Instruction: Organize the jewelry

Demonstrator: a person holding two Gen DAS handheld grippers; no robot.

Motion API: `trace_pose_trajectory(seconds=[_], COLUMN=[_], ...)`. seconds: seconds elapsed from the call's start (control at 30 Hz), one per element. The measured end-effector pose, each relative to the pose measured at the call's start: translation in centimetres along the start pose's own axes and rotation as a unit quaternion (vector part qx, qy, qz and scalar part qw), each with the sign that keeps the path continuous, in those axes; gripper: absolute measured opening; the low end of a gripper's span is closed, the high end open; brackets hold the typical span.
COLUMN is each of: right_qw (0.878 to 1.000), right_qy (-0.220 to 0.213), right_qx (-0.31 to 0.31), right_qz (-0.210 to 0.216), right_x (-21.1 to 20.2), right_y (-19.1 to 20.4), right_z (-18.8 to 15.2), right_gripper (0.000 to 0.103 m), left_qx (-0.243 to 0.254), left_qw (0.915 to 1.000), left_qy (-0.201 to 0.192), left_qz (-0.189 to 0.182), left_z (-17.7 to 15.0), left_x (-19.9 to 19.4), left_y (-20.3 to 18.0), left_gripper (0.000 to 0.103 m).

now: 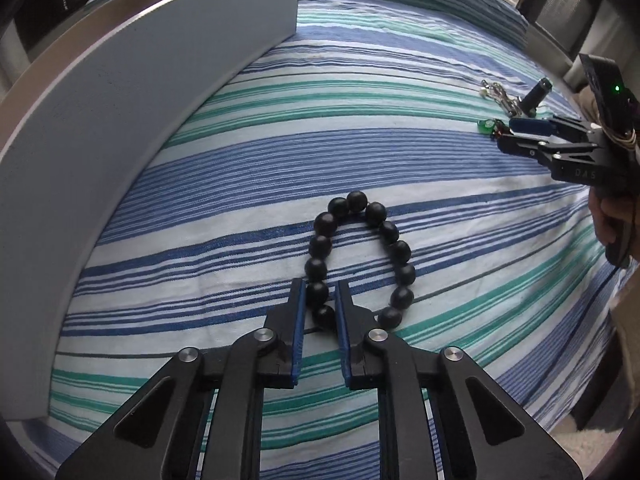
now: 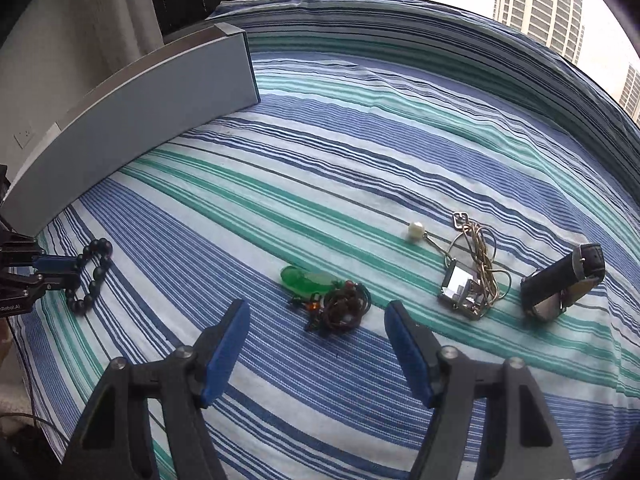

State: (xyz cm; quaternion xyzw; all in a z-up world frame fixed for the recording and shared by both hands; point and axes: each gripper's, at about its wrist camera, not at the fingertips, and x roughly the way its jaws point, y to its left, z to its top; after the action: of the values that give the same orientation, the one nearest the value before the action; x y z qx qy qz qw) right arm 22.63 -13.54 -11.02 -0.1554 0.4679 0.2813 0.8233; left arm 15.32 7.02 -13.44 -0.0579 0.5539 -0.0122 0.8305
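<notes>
The bed (image 2: 360, 152), under a striped sheet, is carrying everything, so the soft cloth is keeping the small pieces from rolling. A long grey box (image 2: 132, 128) is standing along the bed's far left edge, probably as the place where the jewelry is meant to end up, though its inside is not showing.

The left tool (image 1: 320, 300) is pointing steeply down near that box, its jaws narrowed onto 1 side of the bead bracelet (image 1: 360, 256). 2 black beads are sitting between the blue pads, which look to be touching them, while the rest of the loop is lying flat on the sheet. Gripping 1 side of the strand rather than the whole ring is letting narrow jaws take a wide loop.

The right tool (image 2: 316, 344) is hanging with its jaws wide and nothing between them, aimed at the green pendant (image 2: 308, 280) and its tangled cord, in the middle of the bed. It is probably lining up for that piece.

Toward the bed's right edge a watch (image 2: 564, 280) is lying on its side, with a chain (image 2: 476, 264) bearing a square charm and a pearl just beside it, both untouched.
</notes>
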Motion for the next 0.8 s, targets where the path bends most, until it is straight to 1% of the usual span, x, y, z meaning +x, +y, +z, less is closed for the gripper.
trace_pose_trajectory(seconds=[0.03,0.07,0.13,0.17,0.23,0.33,0.43,0.5,0.67,0.77,0.8], right_qw=[1.0,1.0,1.0,1.0,1.0,0.999,0.998,0.998,0.993,0.988,0.987], right_qy=[0.004,0.008,0.002,0.001,-0.002,-0.017,-0.037,-0.052,-0.093,-0.107,-0.11], right_qx=[-0.006,-0.01,-0.014,-0.008,0.018,0.033,0.04,0.031,0.0,-0.012,-0.017], right_qz=[-0.003,-0.005,-0.018,-0.021,-0.015,-0.007,0.015,0.028,0.071,0.108,0.12], right_x=[0.4,0.8,1.0,0.9,0.2,-2.1,-5.3,-7.6,-11.8,-12.6,-12.6], right_y=[0.1,0.2,0.3,0.1,-0.7,-0.5,0.8,2.2,6.6,9.6,10.8], right_z=[0.0,0.1,0.3,0.4,0.5,0.5,0.8,1.6,5.1,8.4,9.5], right_gripper=[0.061,0.055,0.037,0.014,0.014,0.013,0.013,0.013,0.013,0.013,0.013], left_qx=[-0.004,-0.007,-0.014,-0.018,-0.027,-0.044,-0.051,-0.06,-0.104,-0.132,-0.141], left_qw=[1.0,0.9999,0.9998,0.9996,0.9992,0.9973,0.9946,0.9922,0.9829,0.9766,0.9743], left_qy=[0.0,0.0,-0.001,-0.004,-0.014,-0.037,-0.068,-0.089,-0.137,-0.162,-0.171], left_qz=[-0.005,-0.007,-0.016,-0.019,-0.024,-0.046,-0.06,-0.064,-0.067,-0.052,-0.041], left_z=[0.0,0.0,-0.1,-0.2,-0.2,-0.3,-0.2,-0.1,0.1,0.5,0.7], left_x=[0.0,-0.1,-0.2,-0.5,-1.5,-4.2,-7.7,-10.2,-16.5,-20.0,-21.0], left_y=[0.1,0.1,0.3,0.5,0.8,1.6,2.4,3.2,7.0,10.4,11.8], left_gripper=[0.01,0.01,0.009,0.009,0.009,0.009,0.009,0.009,0.009,0.009,0.009])
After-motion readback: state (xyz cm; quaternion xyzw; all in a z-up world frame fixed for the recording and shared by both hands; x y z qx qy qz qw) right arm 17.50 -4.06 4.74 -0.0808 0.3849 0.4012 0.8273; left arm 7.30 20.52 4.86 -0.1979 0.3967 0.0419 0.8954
